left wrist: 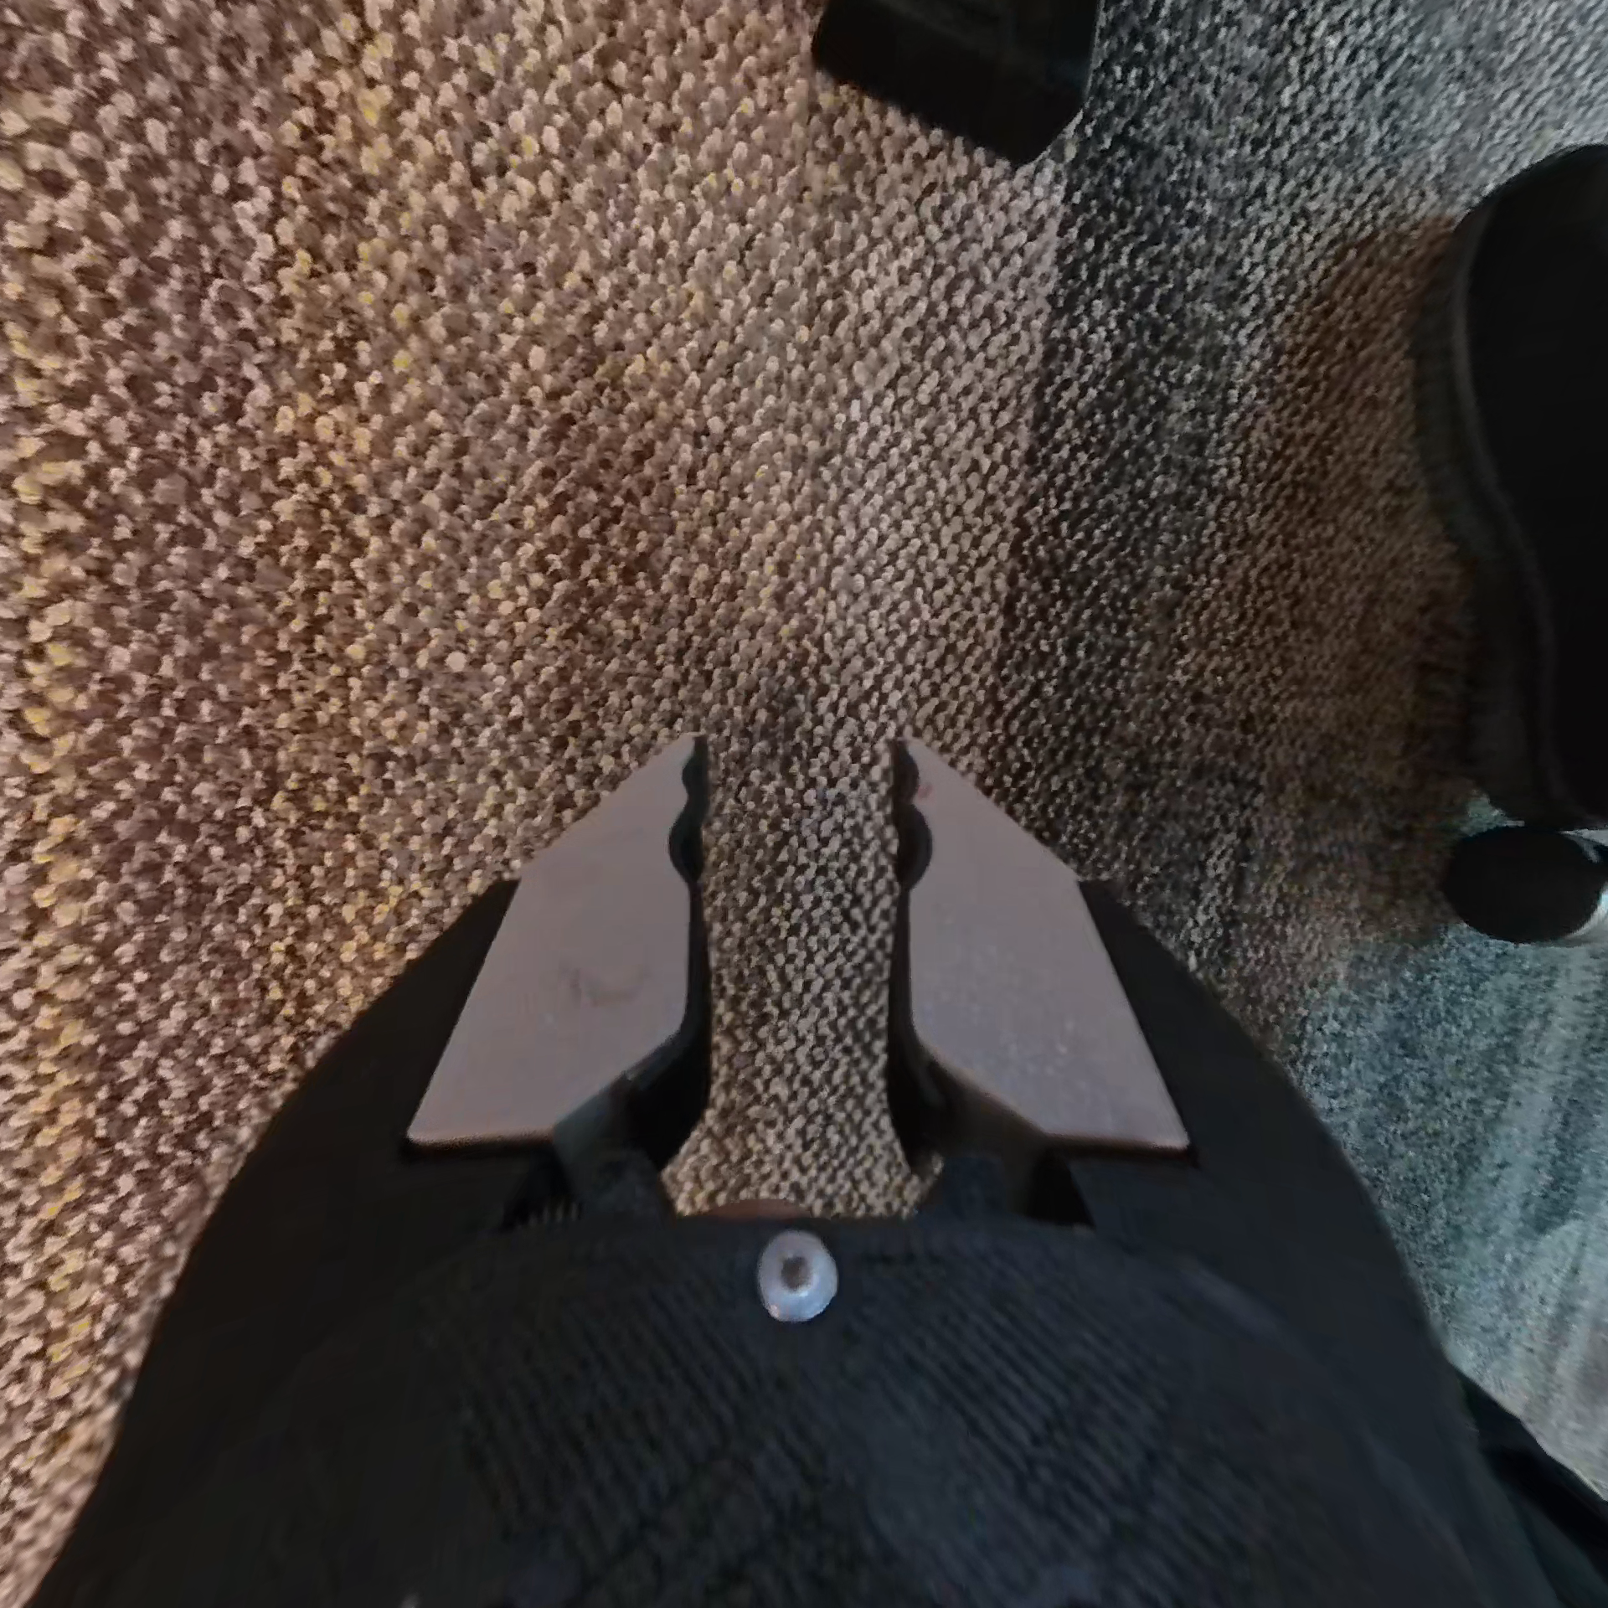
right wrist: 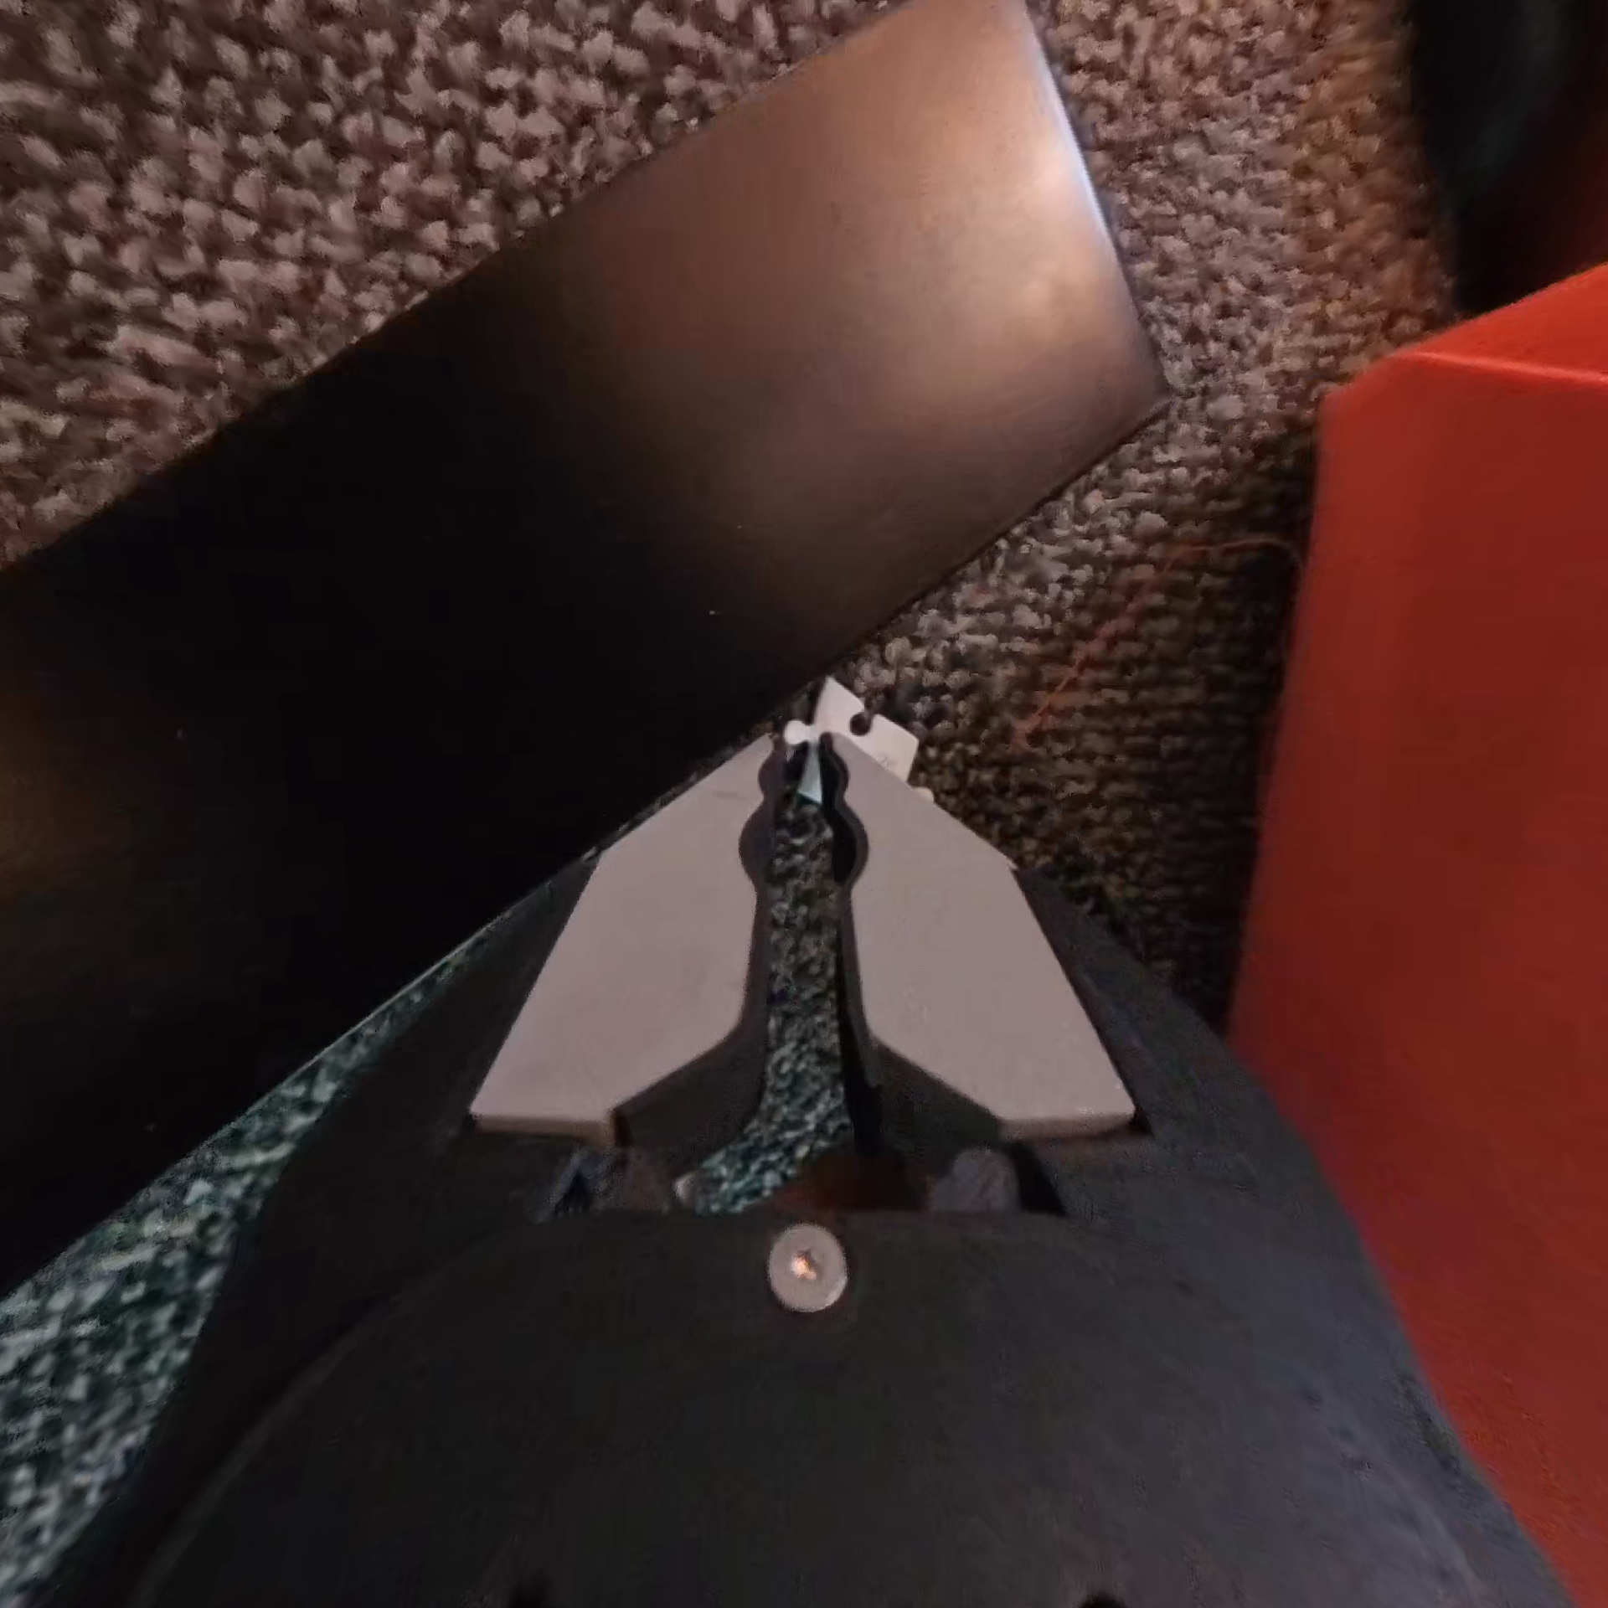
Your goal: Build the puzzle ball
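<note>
No writing is legible. The left hand-held gripper (left wrist: 796, 783) hangs released over carpet (left wrist: 522, 435); only the right view shows the right hand-held gripper (right wrist: 814, 766) clenching a white puzzle piece (right wrist: 840, 722) beside a red box (right wrist: 1436, 783).

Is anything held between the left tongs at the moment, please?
No, the left tongs stand apart, and only bare carpet shows in the gap between them.

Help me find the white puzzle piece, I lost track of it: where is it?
In the right wrist view, the white puzzle piece sits pinched at the right gripper's fingertips, over carpet, beside the dark flat panel.
</note>
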